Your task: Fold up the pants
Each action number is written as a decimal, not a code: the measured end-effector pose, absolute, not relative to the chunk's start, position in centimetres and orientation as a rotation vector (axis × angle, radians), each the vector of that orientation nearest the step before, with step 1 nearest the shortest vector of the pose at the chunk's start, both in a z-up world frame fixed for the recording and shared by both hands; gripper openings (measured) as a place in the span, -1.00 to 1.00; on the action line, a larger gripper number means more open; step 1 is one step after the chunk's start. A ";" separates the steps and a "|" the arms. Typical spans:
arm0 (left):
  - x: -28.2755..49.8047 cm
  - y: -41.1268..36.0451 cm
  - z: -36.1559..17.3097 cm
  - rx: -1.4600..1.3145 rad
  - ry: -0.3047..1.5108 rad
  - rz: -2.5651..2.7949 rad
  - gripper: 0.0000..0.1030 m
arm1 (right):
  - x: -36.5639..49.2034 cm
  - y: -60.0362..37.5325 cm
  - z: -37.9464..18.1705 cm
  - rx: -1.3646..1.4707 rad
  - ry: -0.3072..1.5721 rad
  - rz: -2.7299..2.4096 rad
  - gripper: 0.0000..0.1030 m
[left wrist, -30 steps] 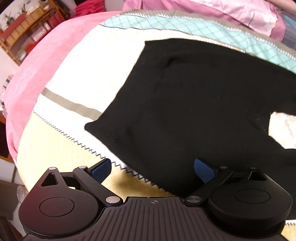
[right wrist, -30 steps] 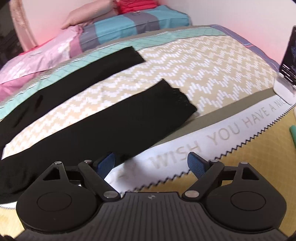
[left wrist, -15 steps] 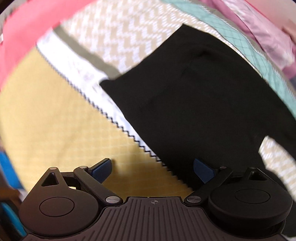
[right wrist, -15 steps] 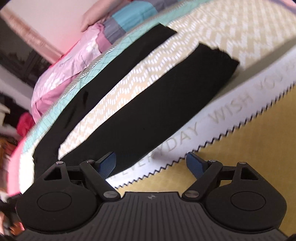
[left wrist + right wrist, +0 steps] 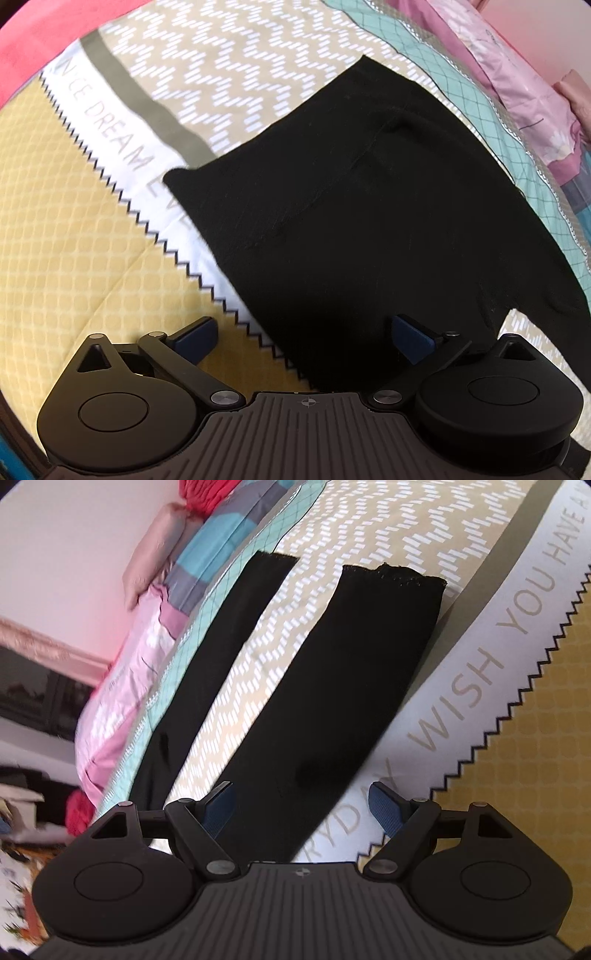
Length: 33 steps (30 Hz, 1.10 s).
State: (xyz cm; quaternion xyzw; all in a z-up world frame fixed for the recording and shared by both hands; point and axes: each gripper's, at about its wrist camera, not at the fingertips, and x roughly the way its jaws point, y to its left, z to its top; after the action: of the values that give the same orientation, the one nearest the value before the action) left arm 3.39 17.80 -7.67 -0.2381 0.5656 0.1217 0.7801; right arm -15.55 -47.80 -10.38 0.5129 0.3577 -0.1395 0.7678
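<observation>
The black pants (image 5: 369,221) lie flat and unfolded on the patterned bedspread (image 5: 92,240); in the left wrist view the waist end faces the upper left of the frame, its straight edge running from a corner near the printed white band up toward the teal grid strip; the garment body extends from there toward the lower right, where the two legs split. In the right wrist view the long axis runs diagonally from the lower left to the upper right; both legs lie roughly parallel and apart, with zigzag-print fabric showing between them; the near leg's hem (image 5: 395,576) lies beside the grey stripe, and the far leg's hem (image 5: 275,557) lies at the teal strip near the pillows (image 5: 147,657).

The left gripper (image 5: 301,336) points steeply down above the near edge of the waist section; its fingers are spread wide and pinch nothing. The right gripper (image 5: 303,805) hangs over the near leg's edge; its fingers are spread, with cloth below the gap but not pressed.
</observation>
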 end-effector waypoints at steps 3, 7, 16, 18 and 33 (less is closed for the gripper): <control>3.7 17.8 -7.6 -0.508 1.214 0.265 1.00 | -16.0 -48.2 -10.6 1.151 0.753 -0.300 0.59; 3.6 18.2 -7.4 -0.533 1.204 0.261 1.00 | -16.8 -48.0 -10.7 1.148 0.765 -0.294 0.43; 4.2 17.2 -7.0 -0.431 1.215 0.292 1.00 | -16.2 -47.8 -10.6 1.135 0.766 -0.300 0.45; 4.6 16.3 -6.7 -0.348 1.249 0.315 1.00 | -16.2 -47.7 -10.6 1.126 0.764 -0.296 0.45; 5.5 11.9 -6.8 -0.105 1.266 0.337 1.00 | -14.9 -47.0 -9.9 1.034 0.822 -0.297 0.44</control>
State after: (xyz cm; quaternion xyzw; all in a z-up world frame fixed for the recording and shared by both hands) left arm 5.51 11.93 -6.80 -0.0487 0.5885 0.1568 0.7916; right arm -14.93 -47.04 -9.95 0.4783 0.3804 -0.1373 0.7795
